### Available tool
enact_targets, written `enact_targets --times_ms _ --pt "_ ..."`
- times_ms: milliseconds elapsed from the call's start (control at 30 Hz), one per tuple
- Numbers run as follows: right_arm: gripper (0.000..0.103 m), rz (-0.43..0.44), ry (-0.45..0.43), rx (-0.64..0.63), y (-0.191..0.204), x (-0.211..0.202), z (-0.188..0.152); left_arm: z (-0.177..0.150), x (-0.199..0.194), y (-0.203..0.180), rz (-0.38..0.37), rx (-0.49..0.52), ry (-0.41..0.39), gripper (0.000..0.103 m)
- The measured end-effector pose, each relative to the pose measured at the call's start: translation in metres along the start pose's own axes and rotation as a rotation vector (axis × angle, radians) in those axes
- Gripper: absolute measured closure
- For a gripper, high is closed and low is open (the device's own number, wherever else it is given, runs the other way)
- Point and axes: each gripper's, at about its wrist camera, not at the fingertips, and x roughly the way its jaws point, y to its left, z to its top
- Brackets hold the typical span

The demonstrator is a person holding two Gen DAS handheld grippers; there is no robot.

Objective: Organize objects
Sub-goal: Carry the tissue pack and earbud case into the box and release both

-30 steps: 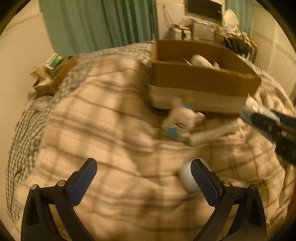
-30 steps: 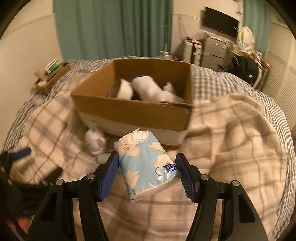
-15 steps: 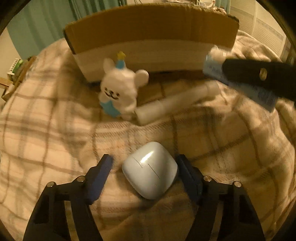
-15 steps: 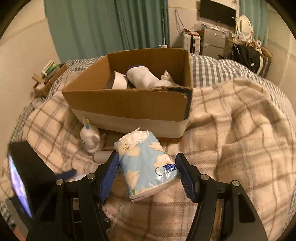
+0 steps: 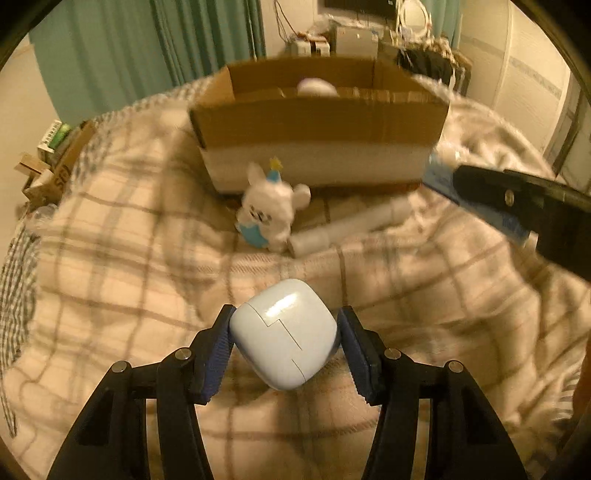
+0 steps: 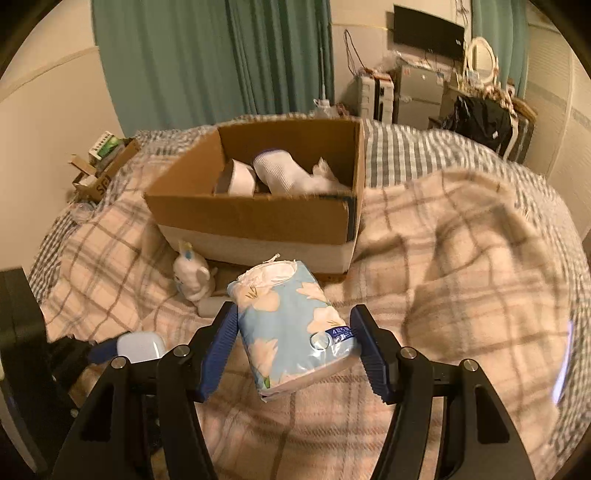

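Note:
My left gripper (image 5: 286, 341) is shut on a white rounded case (image 5: 284, 338) and holds it above the plaid blanket; the case also shows in the right wrist view (image 6: 142, 347). My right gripper (image 6: 293, 341) is shut on a blue flowered tissue pack (image 6: 295, 325), which shows at the right edge of the left wrist view (image 5: 476, 201). An open cardboard box (image 6: 258, 218) sits ahead on the bed, with a tape roll (image 6: 240, 179) and a white sock (image 6: 288, 173) inside. A white plush bunny (image 5: 271, 206) and a white tube (image 5: 347, 229) lie before the box.
The plaid blanket (image 6: 461, 258) covers the bed, bunched up at the right. A small carton of clutter (image 6: 103, 166) sits at the bed's far left edge. Green curtains (image 6: 221, 59) and shelves with a TV (image 6: 428, 33) stand behind.
My left gripper moved up to the white case, closed on it and lifted it. My right gripper kept its hold on the tissue pack and drew slightly back from the box.

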Motion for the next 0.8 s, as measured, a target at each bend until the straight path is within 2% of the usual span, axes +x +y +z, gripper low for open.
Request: enact_targets --times_ms 67,200,300,400,567,667,733,800 --pt "0.041 -0.005 -0.019 -0.014 0.001 -0.013 0.007 0.010 -0.017 0.003 0.019 0.017 -0.037 0.046" --pt "0.041 0.008 -0.093 -0.032 0.004 -0.042 0.034 0.040 -0.047 0.011 -0.004 0.016 -0.114 0.046" --pt "0.041 -0.004 -0.150 -0.059 0.007 -0.058 0.055 0.077 -0.064 0.023 -0.017 0.012 -0.172 0.046" --pt "0.041 0.008 -0.195 -0.061 0.005 -0.068 0.079 0.110 -0.072 0.033 -0.026 0.009 -0.198 0.046" --pt "0.041 0.003 -0.222 -0.053 -0.003 -0.055 0.118 0.161 -0.064 0.036 -0.025 0.027 -0.236 0.046" --pt "0.041 0.008 -0.235 -0.054 -0.008 -0.038 0.141 0.182 -0.050 0.034 -0.016 0.061 -0.253 0.046" --pt "0.041 -0.018 -0.266 -0.081 -0.008 -0.030 0.154 0.190 -0.039 0.037 -0.009 0.076 -0.264 0.046" --pt "0.041 -0.034 -0.288 -0.103 -0.007 -0.022 0.162 0.197 -0.022 0.039 -0.032 0.081 -0.257 0.046"
